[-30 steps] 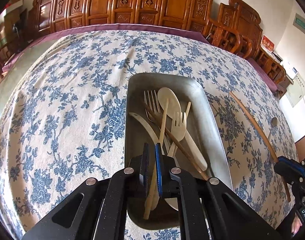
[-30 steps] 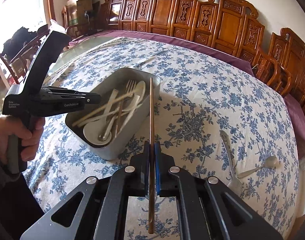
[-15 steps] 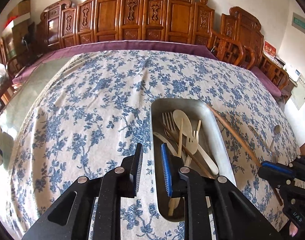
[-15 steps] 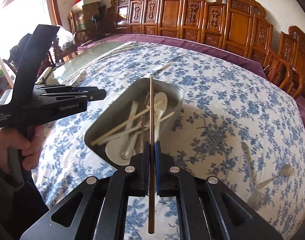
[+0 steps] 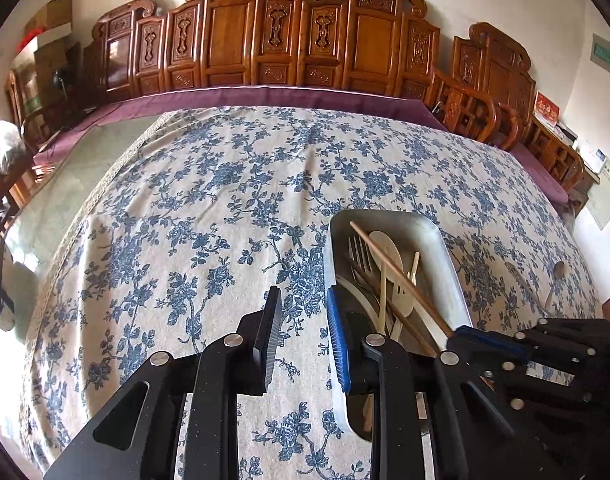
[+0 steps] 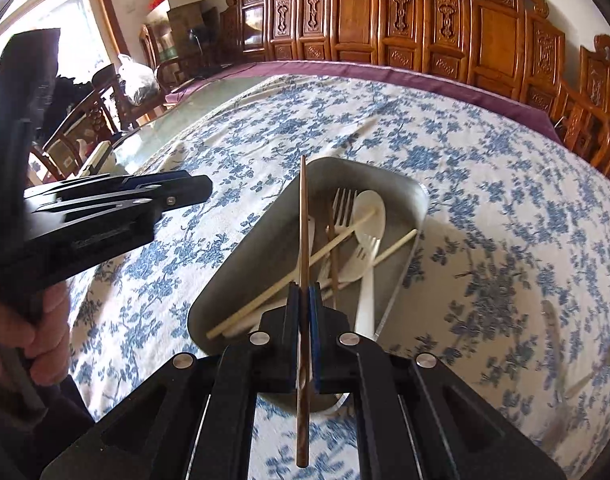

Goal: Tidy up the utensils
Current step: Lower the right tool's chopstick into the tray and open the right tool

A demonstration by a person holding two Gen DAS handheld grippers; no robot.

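A grey metal tray (image 6: 419,200) sits on the blue-flowered tablecloth and holds forks, a pale spoon (image 6: 369,206), a light chopstick (image 6: 305,272) and a dark one. My right gripper (image 6: 304,300) is shut on a dark brown chopstick (image 6: 303,216) and holds it above the tray, pointing along its length. In the left wrist view the same chopstick (image 5: 397,272) slants over the tray (image 5: 445,248), held by the right gripper (image 5: 461,334). My left gripper (image 5: 303,320) is open and empty, over the cloth just left of the tray.
A fork (image 6: 551,328) and a spoon (image 6: 601,364) lie on the cloth right of the tray. Carved wooden chairs (image 5: 289,36) line the table's far side. A bare glass strip (image 5: 69,176) borders the cloth on the left.
My left gripper let go of the light chopstick into the tray, opened and drew back to the left. My right gripper carried the dark chopstick leftward over the tray.
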